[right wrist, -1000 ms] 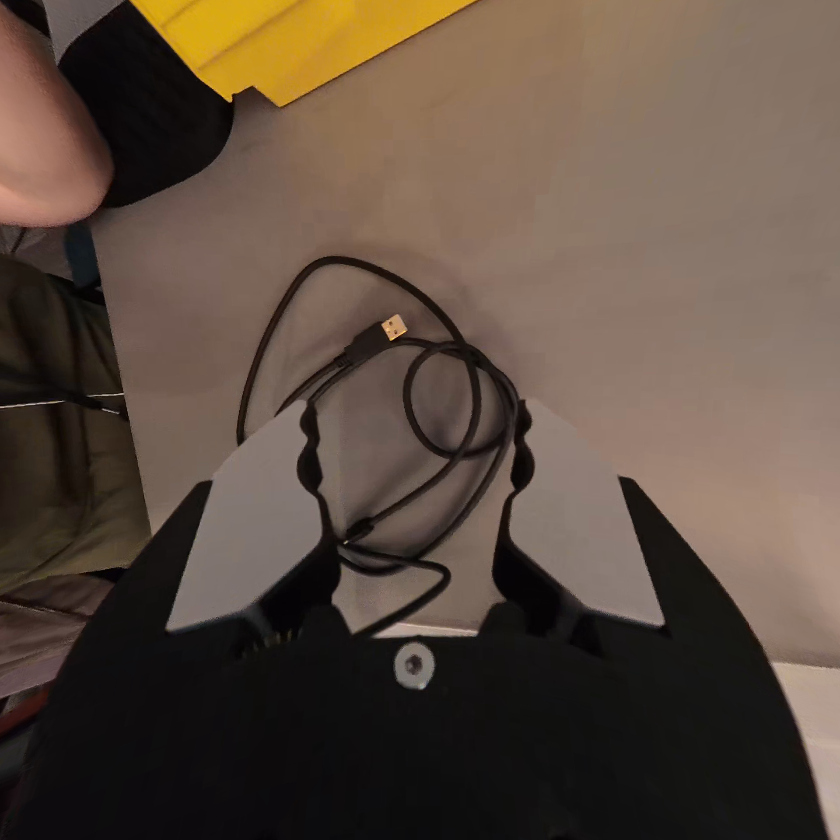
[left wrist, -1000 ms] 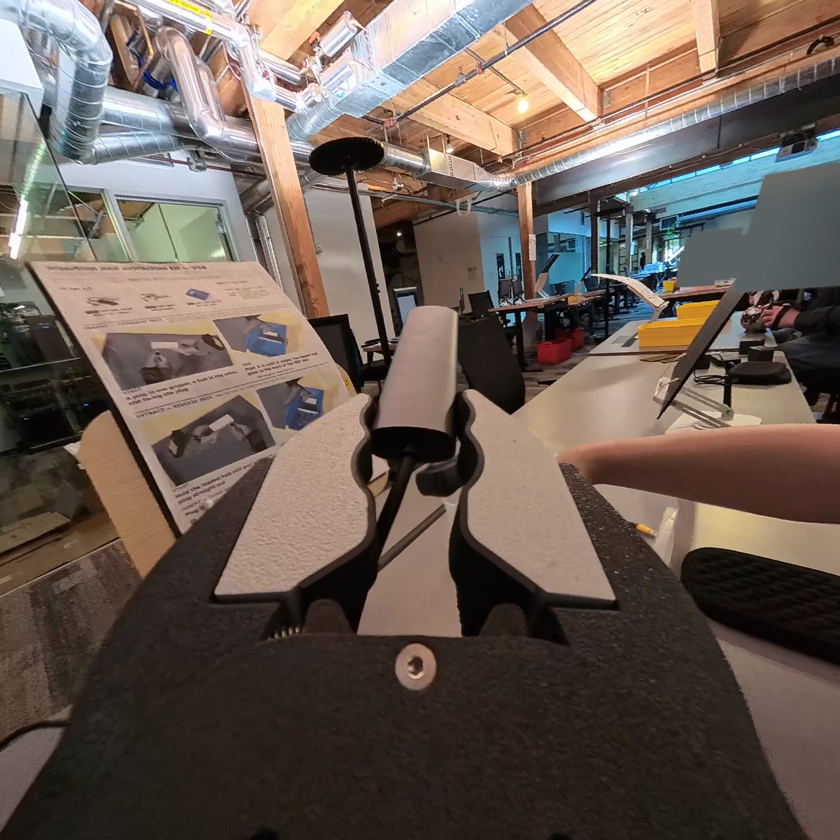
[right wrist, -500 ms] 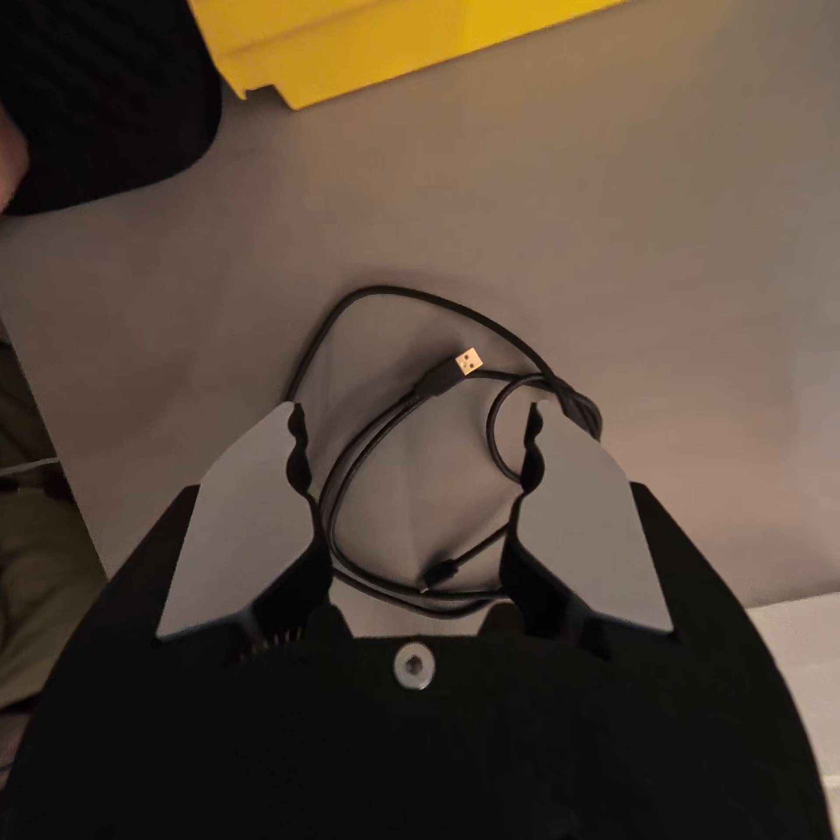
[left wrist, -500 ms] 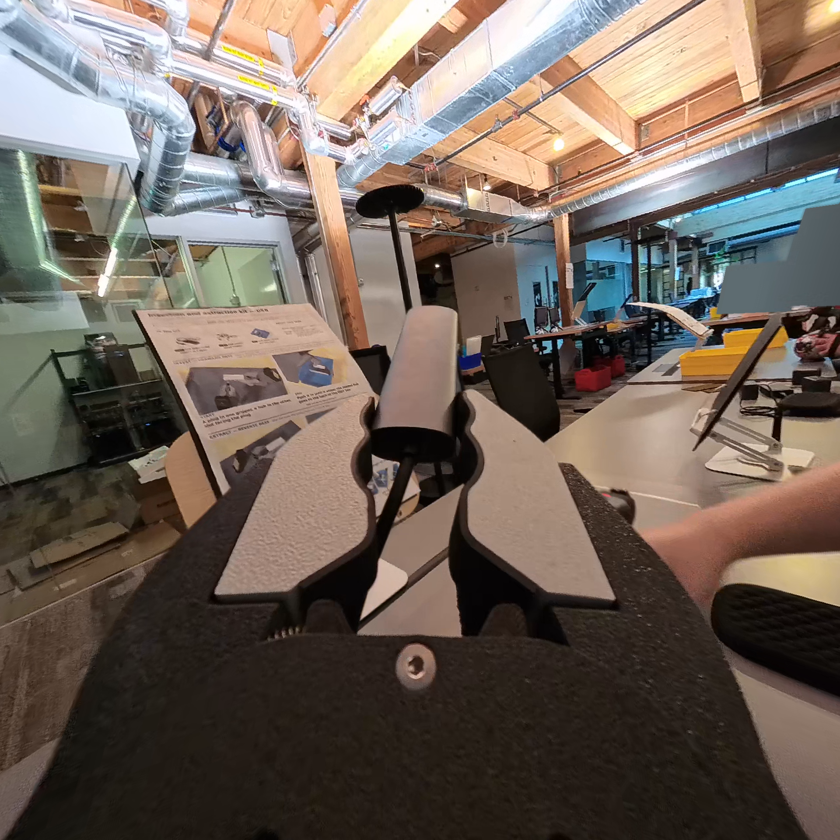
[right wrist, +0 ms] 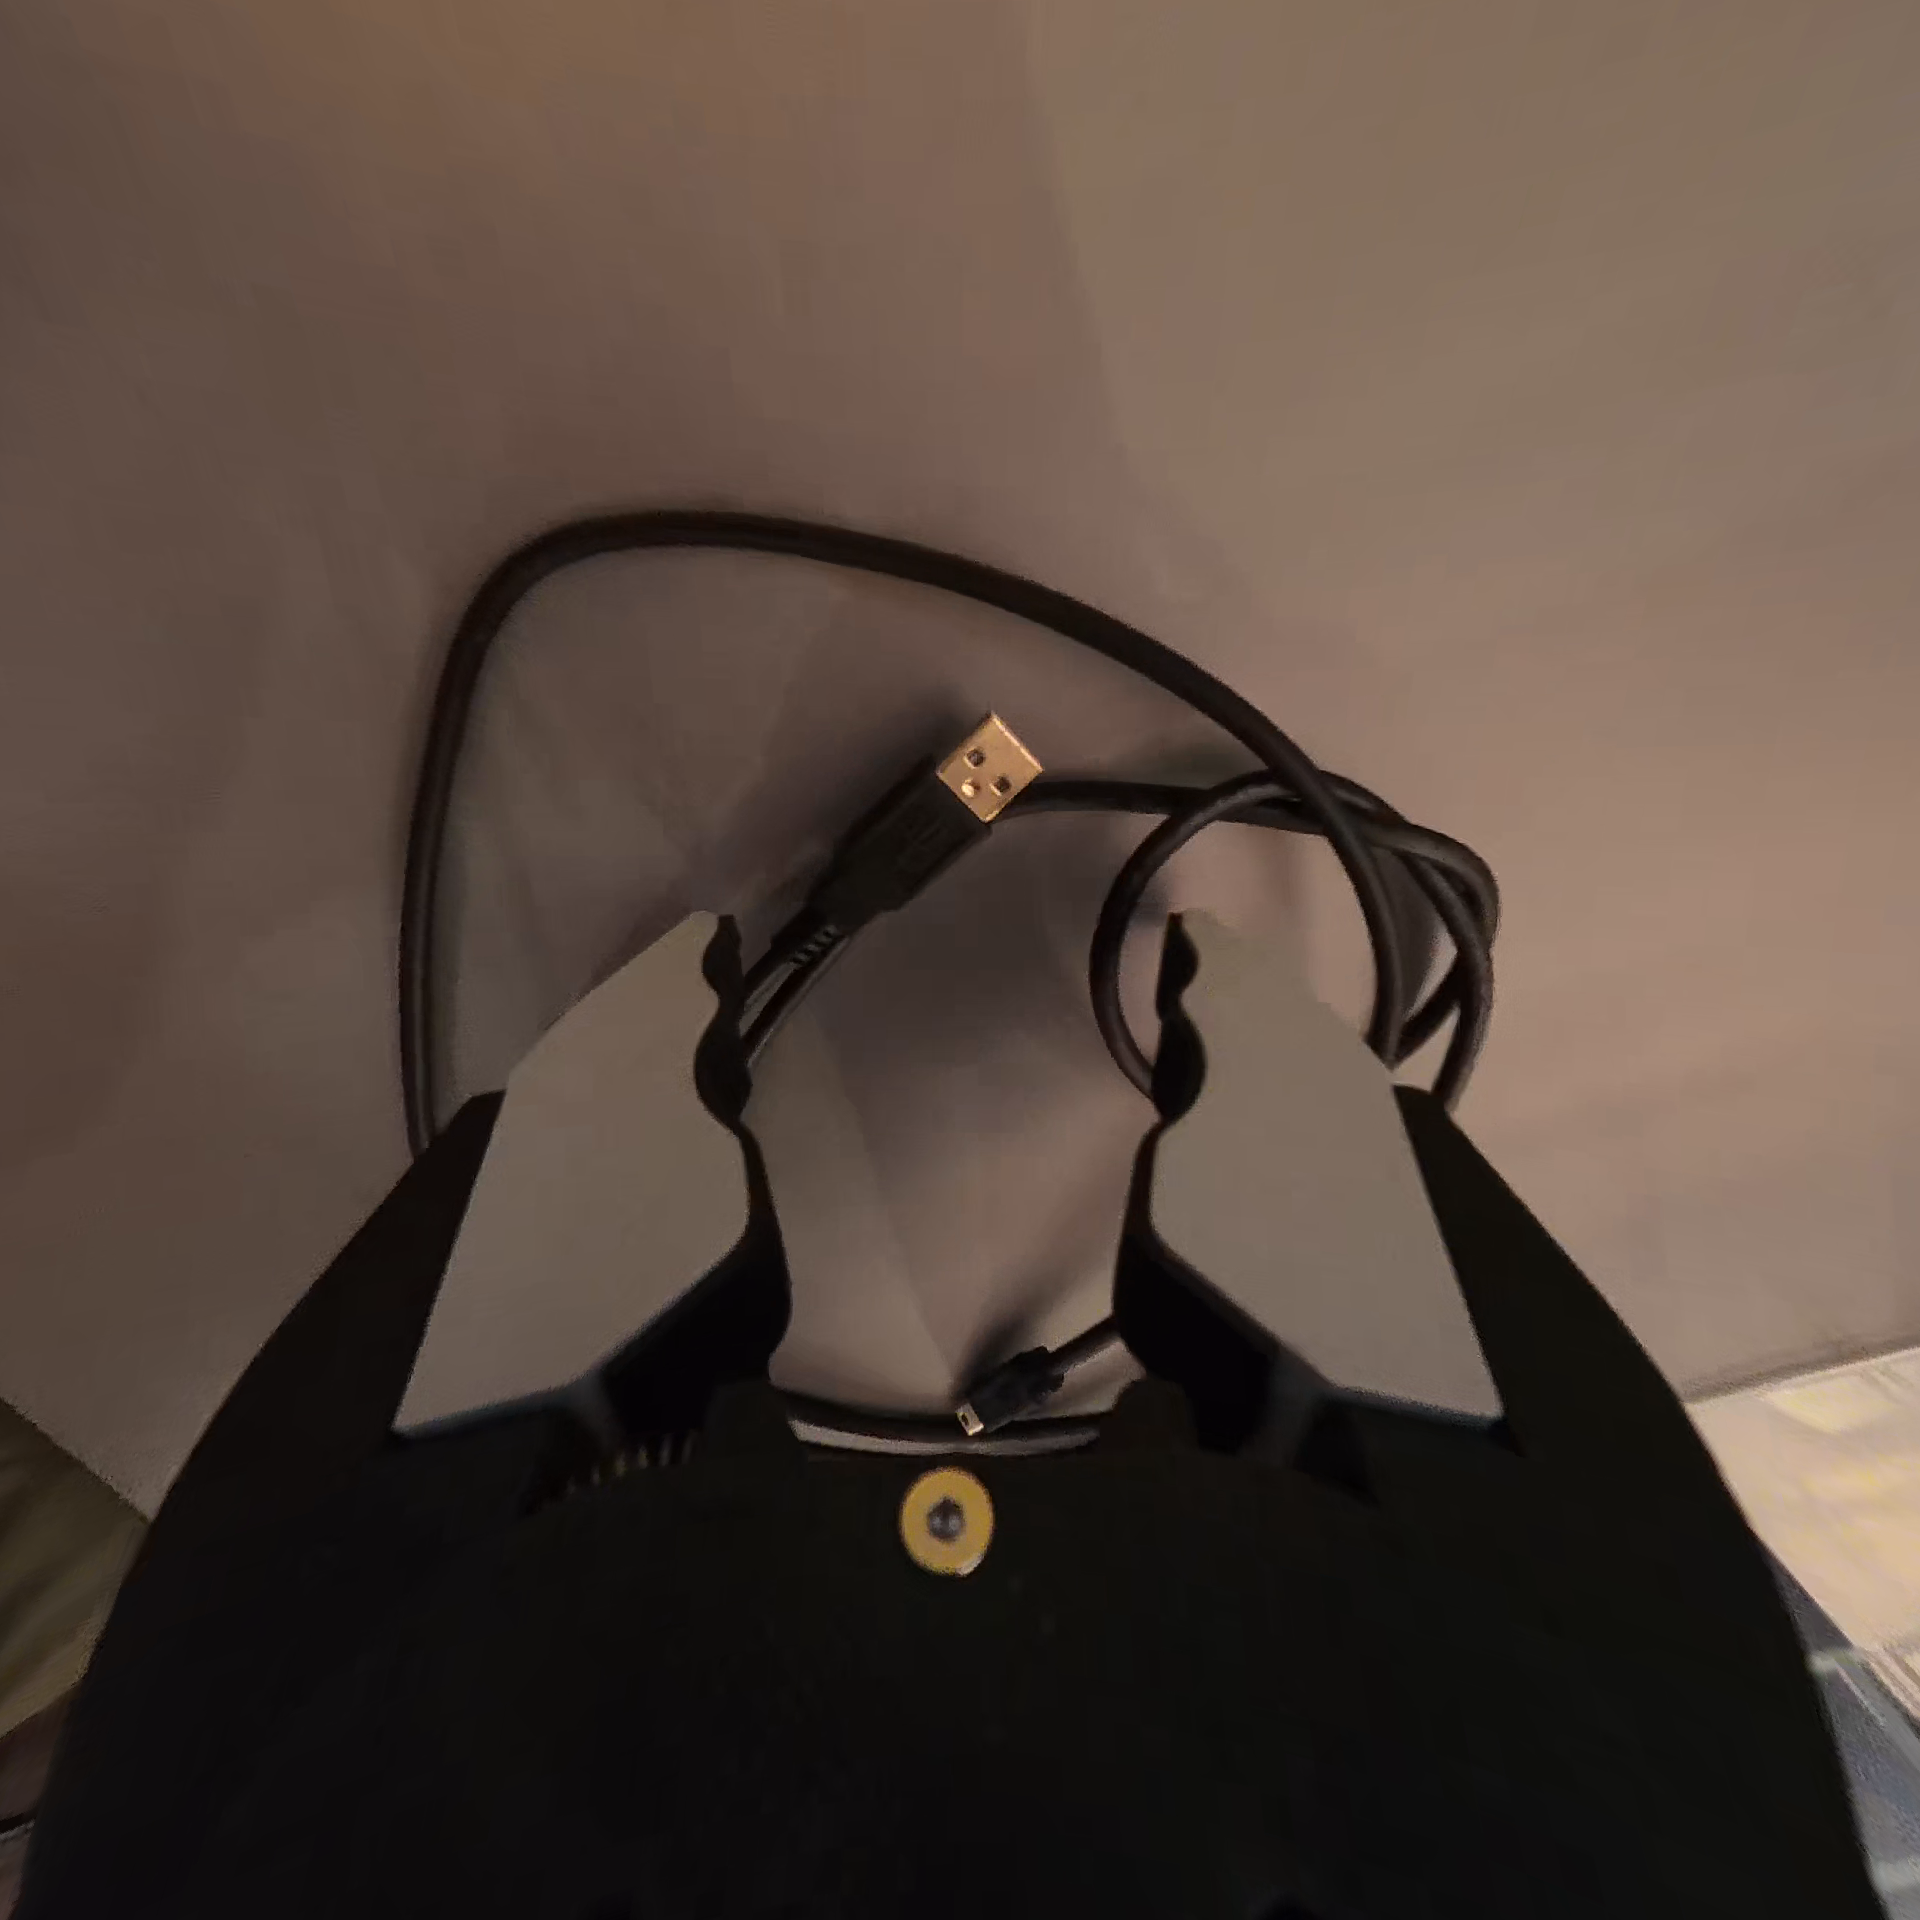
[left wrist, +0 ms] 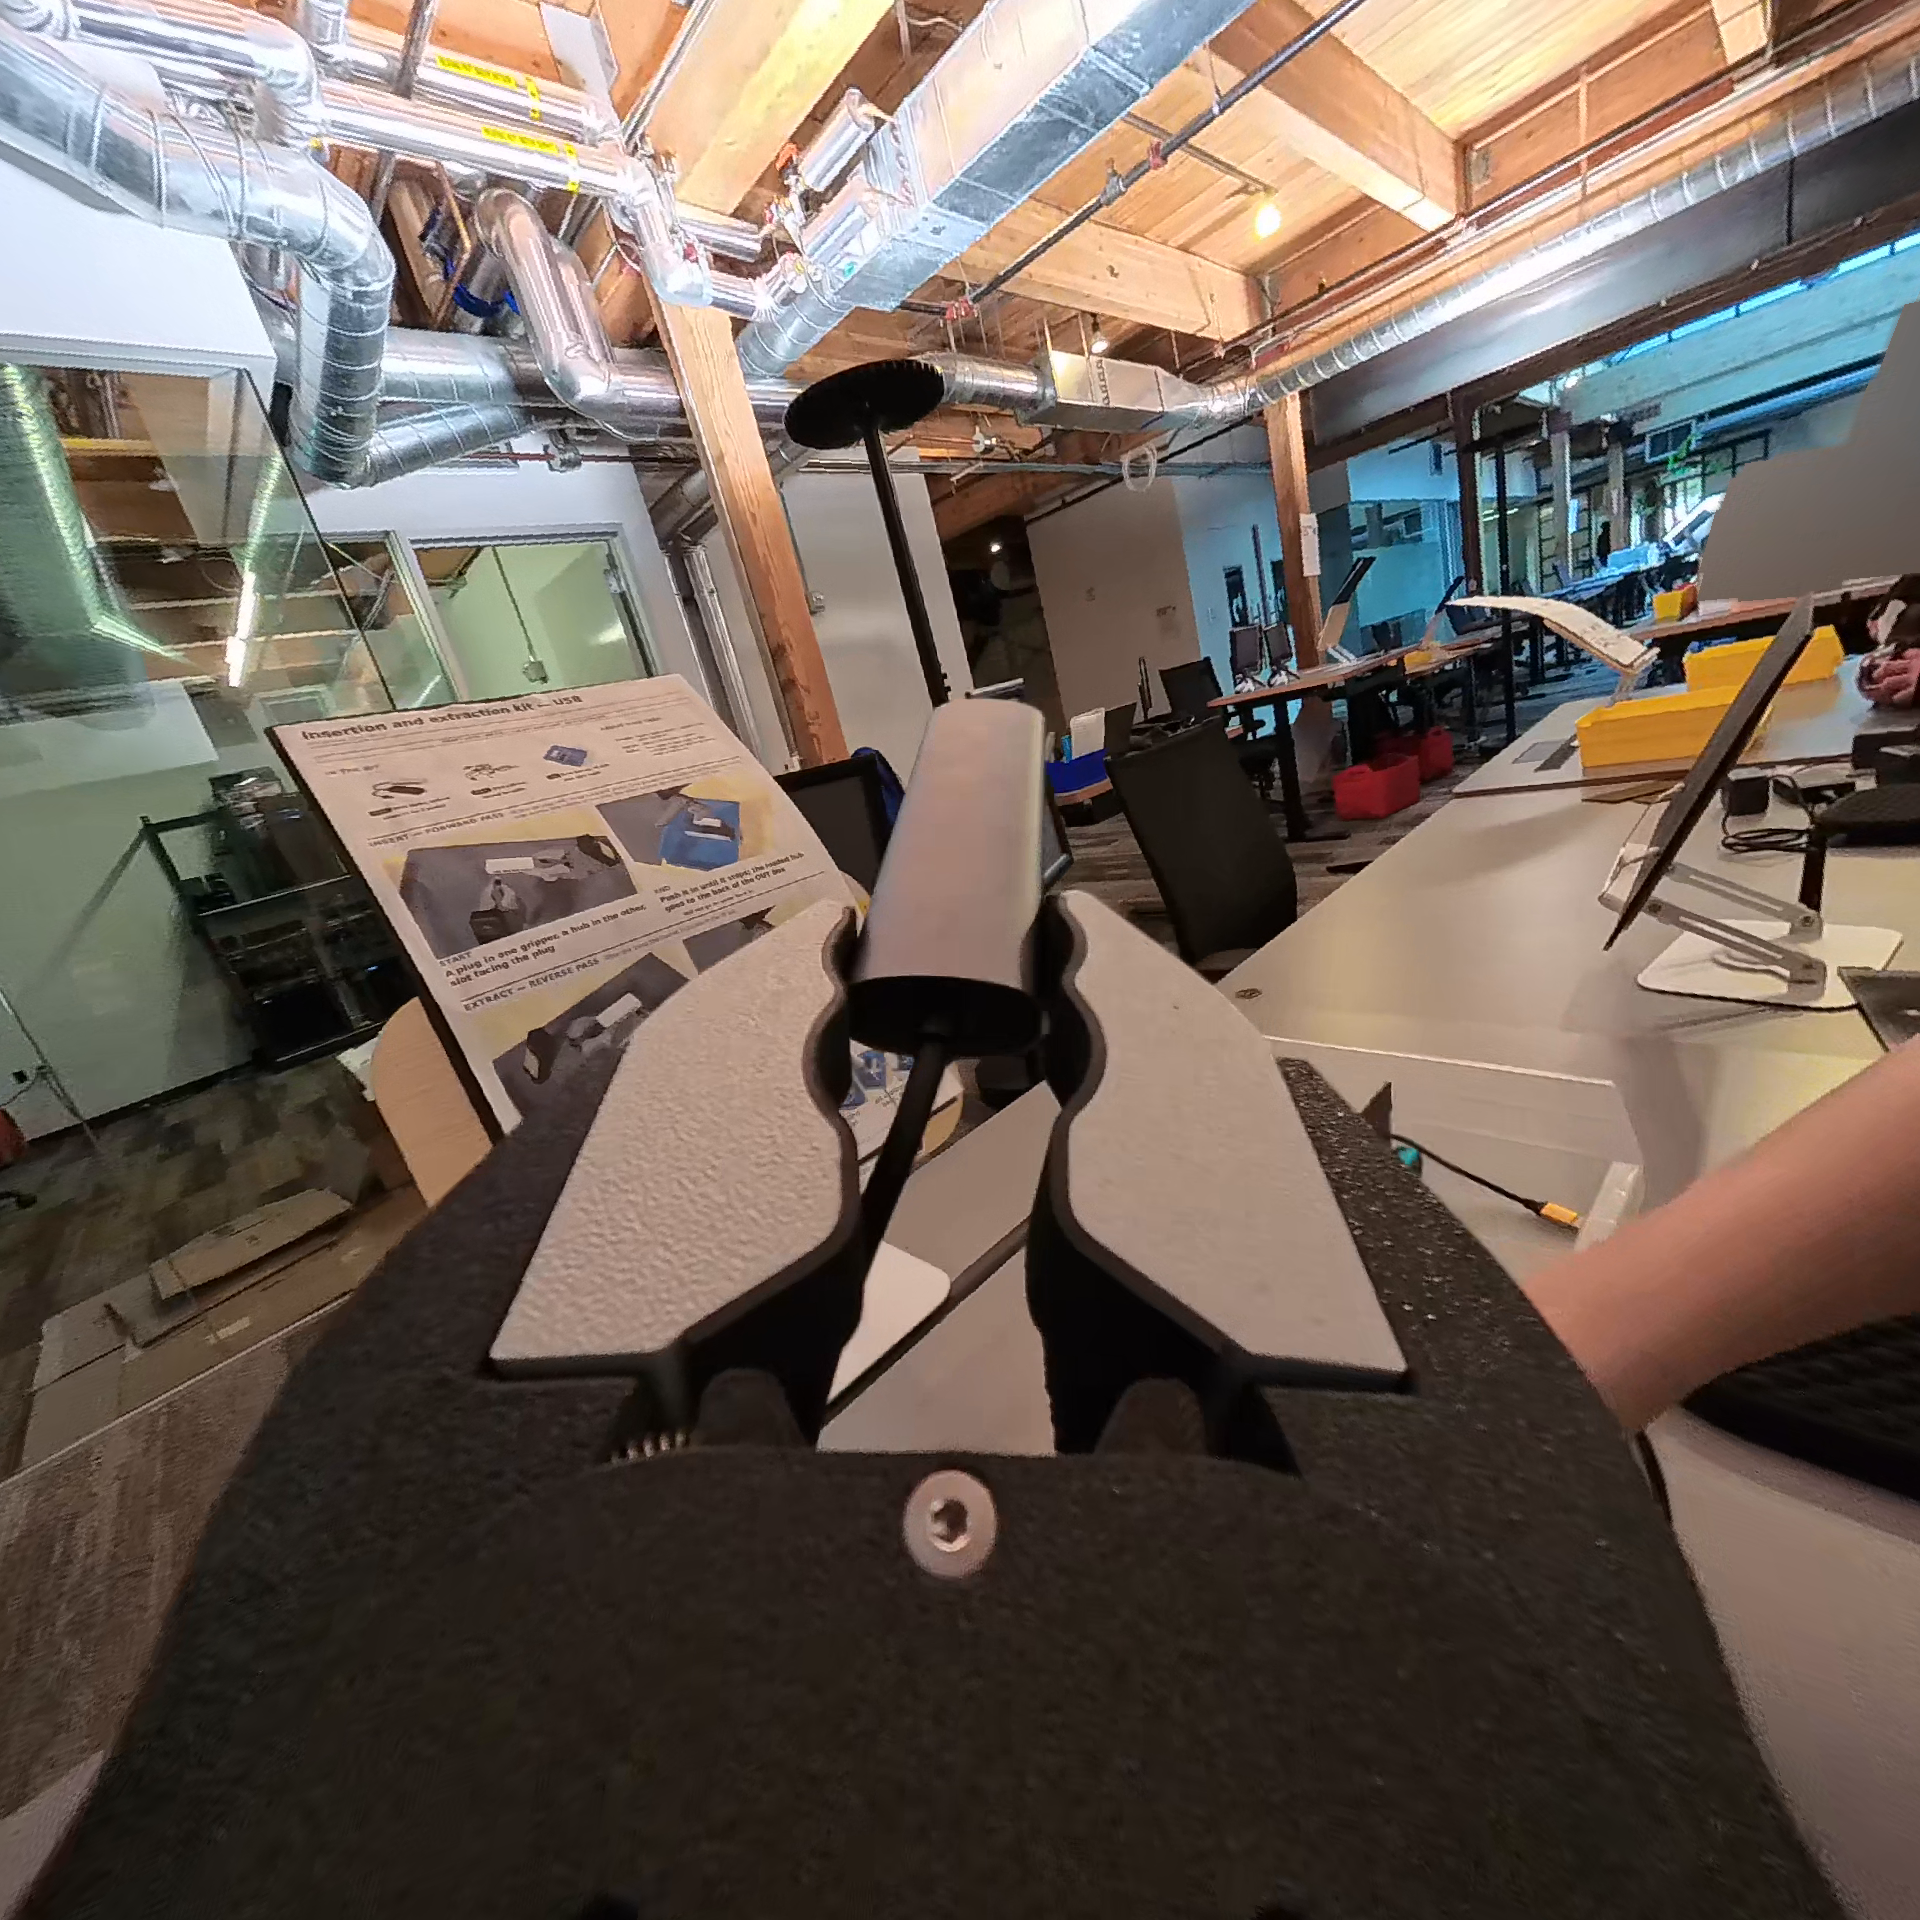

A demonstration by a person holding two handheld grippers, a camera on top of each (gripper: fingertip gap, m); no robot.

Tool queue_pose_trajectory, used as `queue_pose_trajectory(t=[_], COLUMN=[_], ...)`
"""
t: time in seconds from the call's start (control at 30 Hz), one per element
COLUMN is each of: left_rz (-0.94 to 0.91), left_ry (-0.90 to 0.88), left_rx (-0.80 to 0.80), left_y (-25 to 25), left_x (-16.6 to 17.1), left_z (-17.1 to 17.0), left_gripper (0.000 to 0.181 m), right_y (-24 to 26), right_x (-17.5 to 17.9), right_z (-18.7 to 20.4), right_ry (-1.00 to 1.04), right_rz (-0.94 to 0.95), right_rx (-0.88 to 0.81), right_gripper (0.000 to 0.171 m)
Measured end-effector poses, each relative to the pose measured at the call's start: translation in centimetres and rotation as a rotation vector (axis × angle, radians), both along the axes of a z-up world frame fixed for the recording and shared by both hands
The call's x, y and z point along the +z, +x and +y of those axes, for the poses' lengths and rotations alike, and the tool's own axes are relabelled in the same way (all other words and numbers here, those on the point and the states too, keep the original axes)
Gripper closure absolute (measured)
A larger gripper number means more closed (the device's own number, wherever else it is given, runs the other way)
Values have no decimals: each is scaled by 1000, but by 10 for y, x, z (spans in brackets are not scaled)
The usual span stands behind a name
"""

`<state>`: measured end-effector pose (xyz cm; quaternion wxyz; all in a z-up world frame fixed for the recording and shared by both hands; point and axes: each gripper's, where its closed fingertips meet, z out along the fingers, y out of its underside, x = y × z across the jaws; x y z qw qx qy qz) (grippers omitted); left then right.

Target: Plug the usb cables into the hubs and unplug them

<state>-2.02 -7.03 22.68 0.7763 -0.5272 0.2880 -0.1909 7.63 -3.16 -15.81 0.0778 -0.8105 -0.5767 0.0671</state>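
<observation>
Reach-for-plug step: left gripper (left wrist: 945, 935) clamps dark USB hub (left wrist: 961, 842) aloft; right gripper (right wrist: 940, 935) gapes, empty, above coiled black cable (right wrist: 1340, 831) on grey table (right wrist: 1351, 364). USB-A plug (right wrist: 914, 821) lies just ahead of fingertips; next, pinch its housing.

The hub (left wrist: 961, 847) was a long dark grey bar with rounded edges, and it stood clamped between the fingers of my left gripper (left wrist: 943, 961), pointing forward and a little upward, lifted off the table. Its own thin black lead (left wrist: 902, 1122) came out of the near end and ran down between the fingers. The USB cable (right wrist: 1049, 634) was black and lay loose on the grey table (right wrist: 1039, 260) in several tangled loops. Its flat gold-coloured plug (right wrist: 987, 767) pointed up and to the right, free, not inserted in anything. A second small connector (right wrist: 1006, 1405) lay at the near side of the coil.
</observation>
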Motion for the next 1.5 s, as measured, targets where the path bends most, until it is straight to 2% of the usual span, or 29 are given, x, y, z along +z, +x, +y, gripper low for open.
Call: queue_pose_trajectory(t=[0.07,0.2,0.23,0.47,0.73,0.93,1.13,1.33,1.5], left_rz=[0,-23,-28,-36,-11,-12,-24,-25,-29], left_ry=[6,13,12,5,5,8,20,20,11], left_rx=[9,8,11,16,11,12,10,9,5], left_y=[-1,-7,-9,-13,-5,-6,-10,-11,-13], left_x=[1,3,4,3,2,2,5,6,5], left_z=[1,0,0,2,2,1,-3,-5,-4], left_gripper=[148,148,148,148,148,148,148,148,148], right_y=[1,1,0,-3,-7,-12,-3,34,84], right_x=[-4,-5,-4,-3,8,71,165,266,342], right_z=[0,0,0,-8,-9,11,39,62,69], right_ry=[19,36,41,87,106,200,351,513,612], right_rz=[-6,7,14,30,63,154,269,362,431], right_rx=[30,45,51,98,100,71,0,-116,-241], right_gripper=[104,109,122,157,159,158,158,159,158])
